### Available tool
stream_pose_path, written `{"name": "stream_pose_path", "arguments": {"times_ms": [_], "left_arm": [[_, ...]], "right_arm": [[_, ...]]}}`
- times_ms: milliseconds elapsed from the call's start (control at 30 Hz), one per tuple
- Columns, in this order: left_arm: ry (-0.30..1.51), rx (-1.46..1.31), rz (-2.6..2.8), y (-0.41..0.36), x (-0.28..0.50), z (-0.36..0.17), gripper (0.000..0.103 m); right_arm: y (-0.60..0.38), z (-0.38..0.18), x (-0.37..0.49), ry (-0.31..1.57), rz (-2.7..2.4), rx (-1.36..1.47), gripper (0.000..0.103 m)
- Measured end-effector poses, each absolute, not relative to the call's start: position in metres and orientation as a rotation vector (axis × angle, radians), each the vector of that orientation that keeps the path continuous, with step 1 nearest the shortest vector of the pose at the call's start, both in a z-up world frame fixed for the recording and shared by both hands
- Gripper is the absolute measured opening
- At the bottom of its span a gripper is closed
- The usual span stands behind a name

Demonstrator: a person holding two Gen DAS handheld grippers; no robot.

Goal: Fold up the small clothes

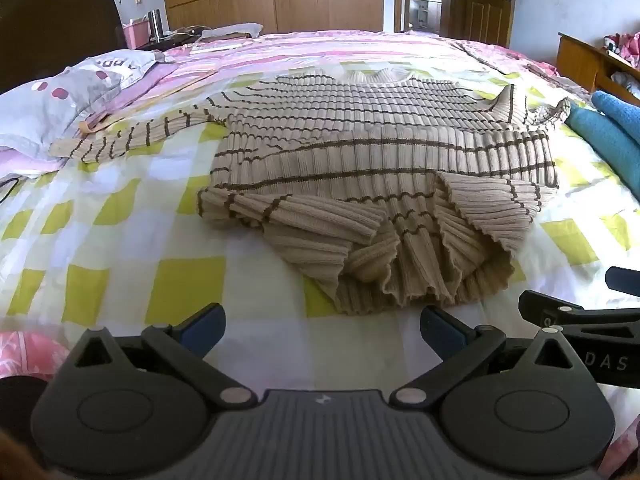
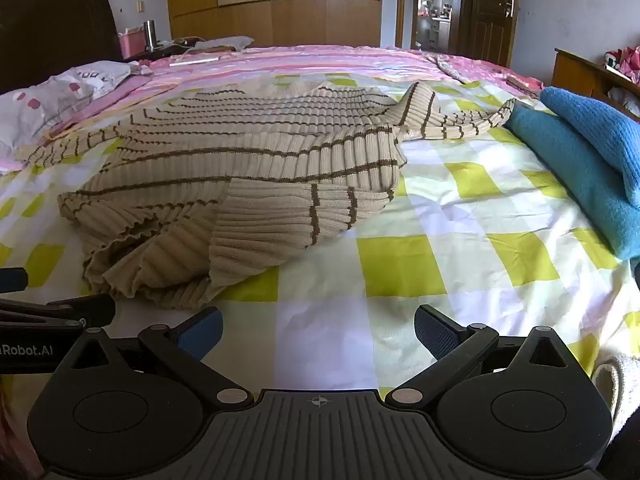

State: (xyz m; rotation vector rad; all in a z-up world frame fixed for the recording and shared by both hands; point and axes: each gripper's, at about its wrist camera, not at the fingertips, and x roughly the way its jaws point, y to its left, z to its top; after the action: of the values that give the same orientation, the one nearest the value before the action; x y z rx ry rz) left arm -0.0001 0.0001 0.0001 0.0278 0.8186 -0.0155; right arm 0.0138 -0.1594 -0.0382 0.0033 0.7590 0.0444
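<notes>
A beige ribbed sweater with thin brown stripes [image 1: 360,148] lies spread on the checked bedsheet [image 1: 120,248], its hem bunched toward me and one sleeve stretched left. My left gripper [image 1: 322,330] hovers open just short of the bunched hem, nothing between its blue pads [image 1: 204,326]. In the right wrist view the same sweater [image 2: 240,160] sits left of centre. My right gripper [image 2: 318,328] is open over bare sheet, to the right of the hem. Each gripper's black finger shows at the edge of the other's view.
A folded blue knit [image 2: 592,160] lies at the bed's right side. Pillows [image 1: 60,100] rest at the left, a pink quilt [image 1: 320,48] across the far half. A nightstand with a pink box [image 1: 138,34], wooden wardrobes and an open door stand beyond.
</notes>
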Motion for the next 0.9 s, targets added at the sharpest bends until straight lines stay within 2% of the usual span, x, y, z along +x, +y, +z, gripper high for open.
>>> {"name": "stream_pose_path", "arguments": {"times_ms": [533,900], "left_arm": [[0.828,0.008,-0.023,0.0021,0.0011,-0.0023,0.103],[0.816,0.004,-0.036,0.0031,0.0004,0.0004,0.103]], "right_arm": [[-0.1587,-0.0396,0.0121,0.762,0.049,0.008,0.101],[-0.1552,-0.0353,0.0151,0.764,0.061,0.008,0.094]]}}
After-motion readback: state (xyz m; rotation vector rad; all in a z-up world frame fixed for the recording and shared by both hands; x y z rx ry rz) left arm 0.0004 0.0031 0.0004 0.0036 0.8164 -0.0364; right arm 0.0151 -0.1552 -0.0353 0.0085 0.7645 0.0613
